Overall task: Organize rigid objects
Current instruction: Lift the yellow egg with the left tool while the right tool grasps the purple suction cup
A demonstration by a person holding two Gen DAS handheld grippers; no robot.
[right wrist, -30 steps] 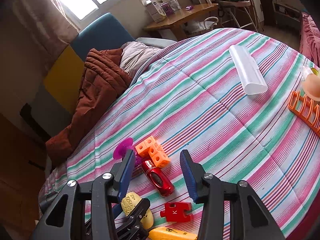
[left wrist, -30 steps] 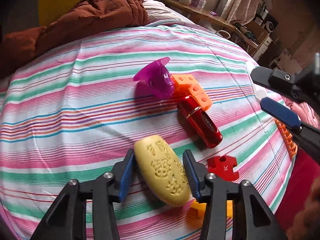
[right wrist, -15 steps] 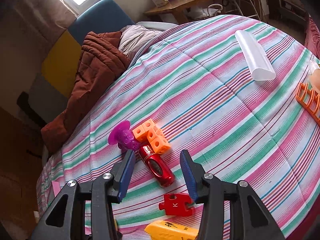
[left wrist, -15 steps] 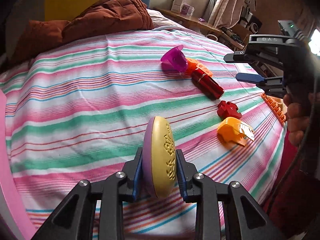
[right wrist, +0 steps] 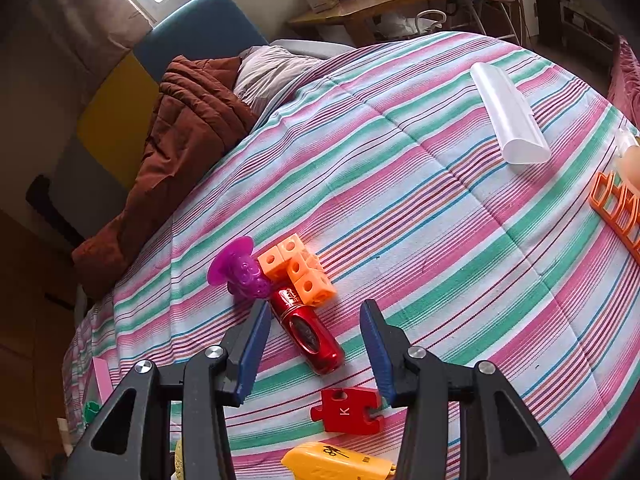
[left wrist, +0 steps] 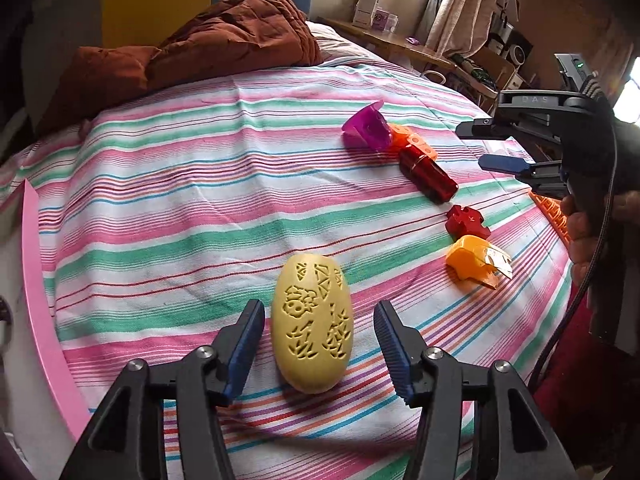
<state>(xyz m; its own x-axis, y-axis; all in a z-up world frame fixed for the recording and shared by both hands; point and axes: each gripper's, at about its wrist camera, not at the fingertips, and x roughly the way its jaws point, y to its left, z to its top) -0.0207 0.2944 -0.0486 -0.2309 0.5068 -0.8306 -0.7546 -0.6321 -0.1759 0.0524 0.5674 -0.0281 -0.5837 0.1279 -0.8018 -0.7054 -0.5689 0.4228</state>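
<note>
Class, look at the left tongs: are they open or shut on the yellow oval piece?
Open. The left tongs stand spread, with a gap on each side of the yellow oval piece, which lies flat on the striped sheet.

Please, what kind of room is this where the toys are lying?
Most likely a bedroom at home. The toys lie on a bed with a striped sheet, a brown quilt is bunched at its head beside a pillow, and a wooden desk stands under the window.

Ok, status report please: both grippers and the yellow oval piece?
Left gripper open, yellow oval piece lying free between its fingers. Right gripper open over red cylinder. Nothing blocking.
</note>
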